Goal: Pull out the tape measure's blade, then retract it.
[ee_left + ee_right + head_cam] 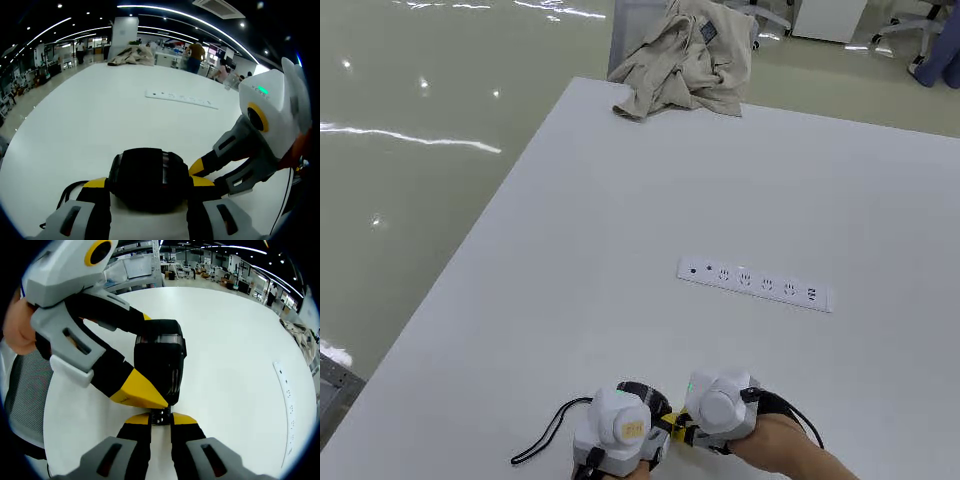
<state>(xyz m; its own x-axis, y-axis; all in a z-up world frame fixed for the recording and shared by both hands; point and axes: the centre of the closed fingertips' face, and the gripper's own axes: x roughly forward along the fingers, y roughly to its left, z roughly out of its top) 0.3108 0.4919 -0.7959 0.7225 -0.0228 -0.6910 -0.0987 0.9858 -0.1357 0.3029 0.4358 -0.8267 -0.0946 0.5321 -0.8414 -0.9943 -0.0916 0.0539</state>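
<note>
The black tape measure sits low on the white table, clamped between my left gripper's yellow-tipped jaws. In the right gripper view the case stands just beyond my right gripper, whose yellow tips are shut on the small blade tip at the case's mouth. No length of blade shows drawn out. In the head view the left gripper and right gripper meet tip to tip near the table's front edge, with the tape measure between them.
A black wrist strap loops out to the left of the case. A white power strip lies mid-table. A beige garment is heaped at the far edge. The table's left edge drops to a glossy floor.
</note>
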